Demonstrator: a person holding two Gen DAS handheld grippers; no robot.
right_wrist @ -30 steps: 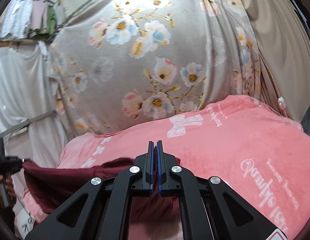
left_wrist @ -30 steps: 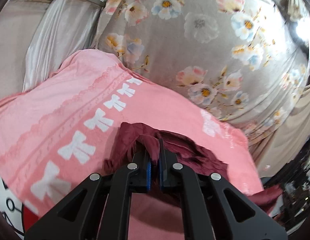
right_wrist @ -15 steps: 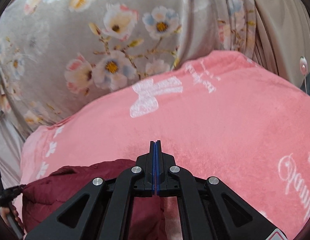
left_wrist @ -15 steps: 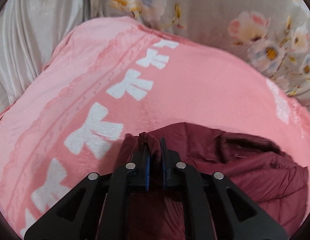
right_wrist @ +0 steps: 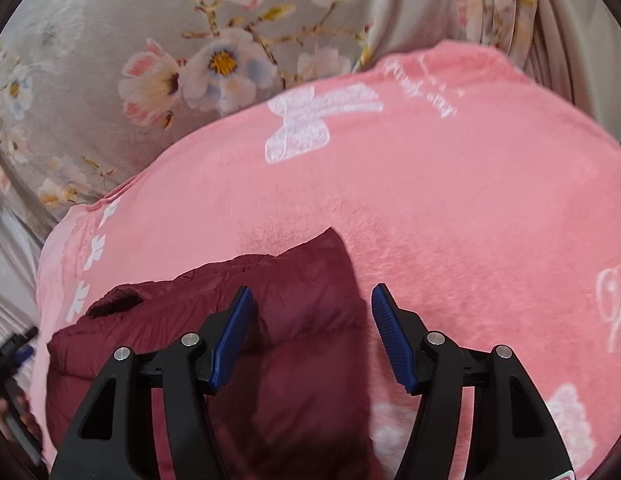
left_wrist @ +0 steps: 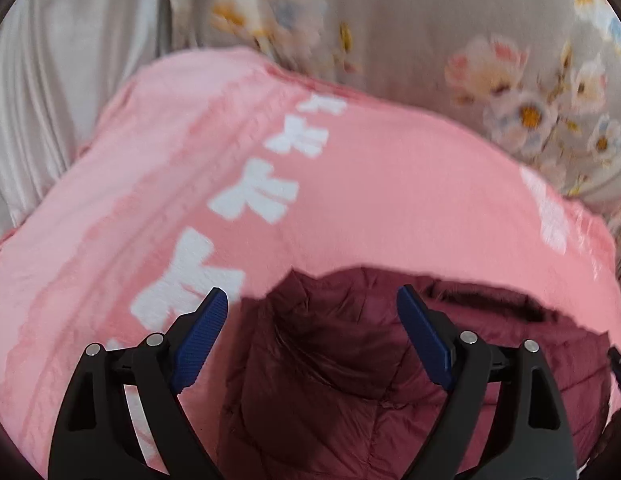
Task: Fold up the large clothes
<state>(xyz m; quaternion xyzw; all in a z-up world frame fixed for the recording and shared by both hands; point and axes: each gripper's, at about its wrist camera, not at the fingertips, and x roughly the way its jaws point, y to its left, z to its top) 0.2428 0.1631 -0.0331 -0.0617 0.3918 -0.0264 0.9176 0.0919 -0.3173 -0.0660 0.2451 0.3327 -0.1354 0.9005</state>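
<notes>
On the pink blanket [right_wrist: 450, 220] that covers the work surface lies the maroon puffer jacket [right_wrist: 294, 344], bunched into a thick, slack heap with one corner pointing up toward the floral sheet [right_wrist: 190, 40] behind. Both claws are released: the left gripper [left_wrist: 312, 304] hangs just above the jacket's nearer bulge with its blue pads spread wide and nothing between them, and the right gripper [right_wrist: 312, 300] hovers over the jacket's right edge, equally spread, one pad over maroon cloth and the other over bare blanket. The fold looks loose rather than set, so the padded layers may well spring back and slide apart with nothing pinning them. A new pinch taken from here could catch only the slippery top layer, which would peel the fold open on lifting. The right claw, straddling the edge, might also bite the fleecy blanket together with the jacket and drag both. The left view is blurred, so the exact seam lines are hard to read.
</notes>
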